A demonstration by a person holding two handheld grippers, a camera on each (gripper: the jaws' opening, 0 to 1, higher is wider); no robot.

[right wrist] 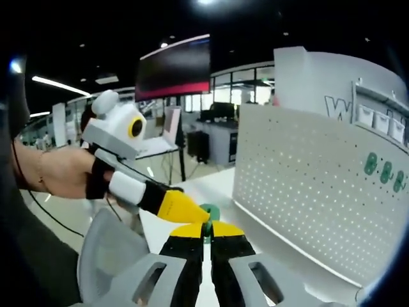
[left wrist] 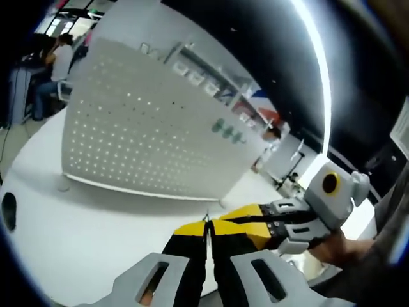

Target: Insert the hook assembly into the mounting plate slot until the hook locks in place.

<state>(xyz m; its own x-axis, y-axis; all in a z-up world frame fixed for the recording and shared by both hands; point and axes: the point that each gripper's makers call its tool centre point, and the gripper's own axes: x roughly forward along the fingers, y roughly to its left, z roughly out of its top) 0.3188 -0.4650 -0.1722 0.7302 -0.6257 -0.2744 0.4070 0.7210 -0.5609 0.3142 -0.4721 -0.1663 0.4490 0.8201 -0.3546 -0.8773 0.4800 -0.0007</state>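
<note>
Beside the pegboard: both grippers meet tip to tip above the white table (left wrist: pixel 77 249), in front of the board.
Pegboard (left wrist: pixel 147 137): white perforated panel standing upright on the table; three green hooks (left wrist: pixel 228 131) sit on its face toward the far end.
Left gripper (left wrist: pixel 208 246): yellow-and-black jaws drawn nearly together, only a thin slit between them; whether anything is pinched there I cannot tell.
Right gripper (right wrist: pixel 206 238): jaws narrow, closed on a small green hook assembly (right wrist: pixel 209 212) that pokes up between the tips, in front of the pegboard's near end.
Meeting point: the left gripper's yellow tip touches or sits just beside the green piece.
Hand (right wrist: pixel 61 173): holds the left gripper's handle, away from the pegboard.
Behind the pegboard: a seated person (left wrist: pixel 56 67) at a desk.
</note>
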